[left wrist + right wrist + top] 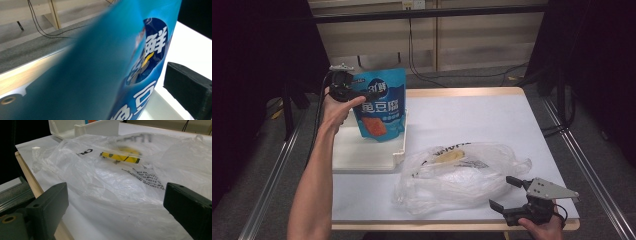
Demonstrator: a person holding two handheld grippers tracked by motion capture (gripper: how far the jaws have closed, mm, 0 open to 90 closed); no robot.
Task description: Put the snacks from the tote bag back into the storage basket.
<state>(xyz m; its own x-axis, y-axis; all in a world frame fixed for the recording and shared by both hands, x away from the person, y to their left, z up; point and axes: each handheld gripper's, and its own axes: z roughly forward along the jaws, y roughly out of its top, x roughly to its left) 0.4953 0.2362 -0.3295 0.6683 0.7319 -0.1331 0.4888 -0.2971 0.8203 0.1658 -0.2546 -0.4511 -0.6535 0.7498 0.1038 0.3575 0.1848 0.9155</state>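
Blue pouch (379, 105) upright in white tray (362, 152), glossy, white lettering, orange window; between parted left gripper (357, 90) jaws; right gripper (507, 192) jaws apart, empty.

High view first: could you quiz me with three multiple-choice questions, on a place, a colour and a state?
1. Where does the blue pouch stand? A on the floor; B in the white tray; C on the bare tabletop.
2. What colour is the stick inside the clear plastic bag? A yellow; B red; C purple.
3. How are the right tongs? A shut on the pouch; B shut on nothing; C open.
Answers: B, its base sits inside the tray's rim; A, yellow shows through the film; C, the jaws stand wide apart beside the bag.
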